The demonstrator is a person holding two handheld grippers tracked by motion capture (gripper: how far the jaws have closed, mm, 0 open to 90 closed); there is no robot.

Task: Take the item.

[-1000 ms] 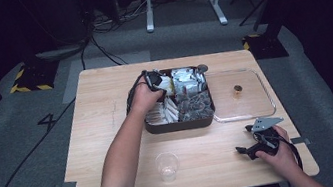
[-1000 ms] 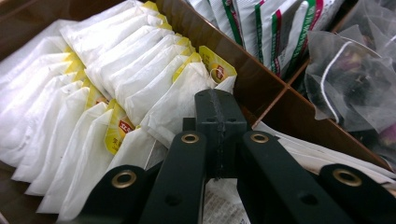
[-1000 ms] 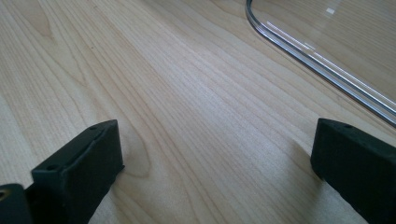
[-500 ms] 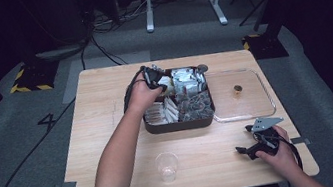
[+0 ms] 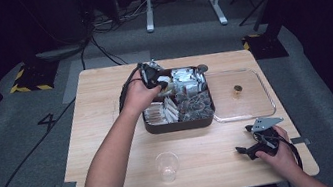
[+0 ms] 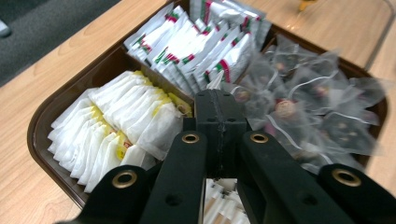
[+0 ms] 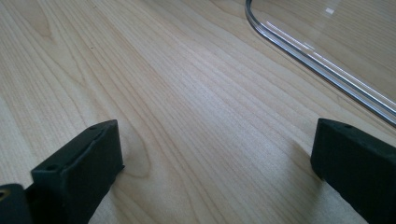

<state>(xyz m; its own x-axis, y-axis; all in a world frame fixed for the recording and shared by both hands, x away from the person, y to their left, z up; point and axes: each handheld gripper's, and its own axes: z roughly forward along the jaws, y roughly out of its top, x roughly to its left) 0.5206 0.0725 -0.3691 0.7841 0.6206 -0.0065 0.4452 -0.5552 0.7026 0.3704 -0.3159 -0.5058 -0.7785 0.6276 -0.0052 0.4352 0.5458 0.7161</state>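
Note:
A dark brown tray (image 5: 180, 126) in the middle of the table holds compartments of tea sachets and mesh tea bags. My left gripper (image 5: 160, 82) hovers over the tray's far left part, tilted down. In the left gripper view its jaws (image 6: 219, 100) are pressed together above the yellow-tagged sachets (image 6: 121, 126). A small white paper corner (image 6: 215, 81) sticks out at the tips, so a thin white sachet seems pinched there. My right gripper (image 5: 244, 140) rests on the table at the front right. Its jaws (image 7: 215, 154) stand wide apart over bare wood with nothing between them.
A clear plastic lid (image 5: 252, 105) lies flat just right of the tray, with a small brown knob (image 5: 238, 90) on it; its rim (image 7: 327, 70) curves past my right gripper. A clear plastic cup (image 5: 167, 165) stands near the front edge. Cables trail on the floor behind.
My left hand has lifted from the tray and drifted toward its far left corner, jaws still together. The right hand has stayed where it was.

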